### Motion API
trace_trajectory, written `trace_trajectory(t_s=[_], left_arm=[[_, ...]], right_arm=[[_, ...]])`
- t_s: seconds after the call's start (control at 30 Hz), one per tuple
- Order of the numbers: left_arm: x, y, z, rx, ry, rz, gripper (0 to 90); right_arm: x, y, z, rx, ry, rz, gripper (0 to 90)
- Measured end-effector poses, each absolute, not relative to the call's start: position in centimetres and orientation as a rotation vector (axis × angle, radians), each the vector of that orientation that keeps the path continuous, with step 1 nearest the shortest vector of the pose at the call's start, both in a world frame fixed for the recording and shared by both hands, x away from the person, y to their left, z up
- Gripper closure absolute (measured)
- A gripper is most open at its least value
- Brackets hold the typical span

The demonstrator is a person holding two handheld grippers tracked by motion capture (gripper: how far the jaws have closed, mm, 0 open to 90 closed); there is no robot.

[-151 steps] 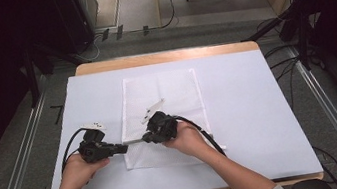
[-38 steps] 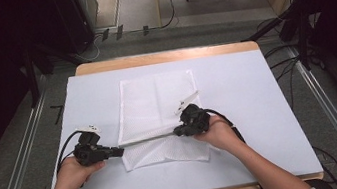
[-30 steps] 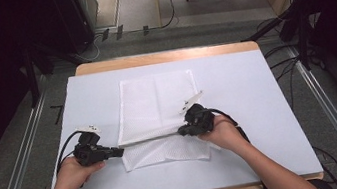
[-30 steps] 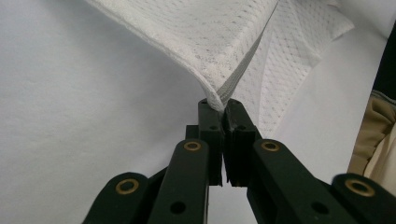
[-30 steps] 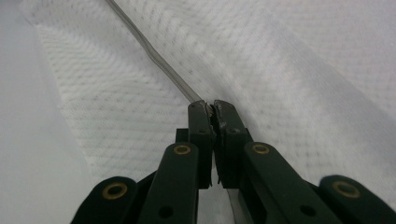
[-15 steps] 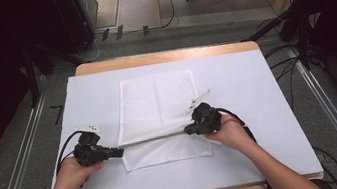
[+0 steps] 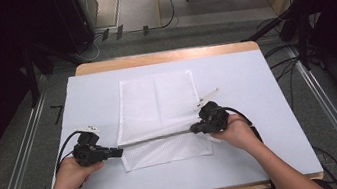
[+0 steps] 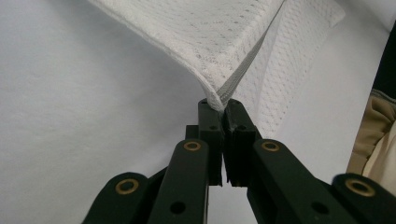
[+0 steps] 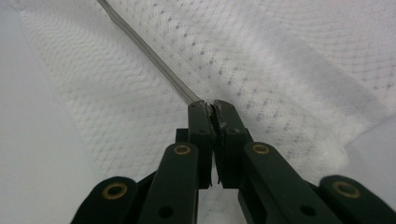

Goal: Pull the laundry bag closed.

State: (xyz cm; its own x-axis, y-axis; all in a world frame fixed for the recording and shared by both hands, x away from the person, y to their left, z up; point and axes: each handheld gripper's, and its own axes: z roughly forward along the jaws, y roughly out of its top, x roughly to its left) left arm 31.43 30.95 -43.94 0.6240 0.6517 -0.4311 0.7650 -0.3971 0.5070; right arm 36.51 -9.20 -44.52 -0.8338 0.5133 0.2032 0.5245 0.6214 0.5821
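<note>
A white mesh cloth [image 7: 158, 108] lies on the white table cover [image 7: 236, 84], its near part folded over a lower layer. Its near hem [image 7: 158, 137] is stretched taut and lifted between the two grippers. My left gripper [image 7: 118, 152] is shut on the cloth's left corner [image 8: 218, 95]; the jaws pinch the hem tip. My right gripper [image 7: 194, 129] is shut on the hem at the right end, and in the right gripper view the thin edge [image 9: 154, 63] runs away from the closed jaws over the mesh [image 9: 280, 70].
The wooden table edge [image 7: 166, 57] borders the far side of the cover. Dark stands and cables stand on the floor at both sides. A sleeve [image 8: 376, 126] shows at the right of the left gripper view.
My right gripper has slid rightward along the hem, from the cloth's middle to its right end, pulling the edge straight. The left gripper has stayed put, still pinching its corner.
</note>
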Motion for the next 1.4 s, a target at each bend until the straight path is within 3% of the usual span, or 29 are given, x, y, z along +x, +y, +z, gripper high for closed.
trace_trajectory(t_s=[1.07,1.4], left_arm=[[31.4,30.8,-43.9,2.157,1.108,-0.222,87.3],[31.6,30.7,-44.0,2.144,1.122,-0.237,72.6]], right_arm=[[35.4,-11.7,-44.6,-0.928,-2.8,-1.025,88.2],[35.5,-11.5,-44.9,-0.943,-2.803,-1.022,83.4]])
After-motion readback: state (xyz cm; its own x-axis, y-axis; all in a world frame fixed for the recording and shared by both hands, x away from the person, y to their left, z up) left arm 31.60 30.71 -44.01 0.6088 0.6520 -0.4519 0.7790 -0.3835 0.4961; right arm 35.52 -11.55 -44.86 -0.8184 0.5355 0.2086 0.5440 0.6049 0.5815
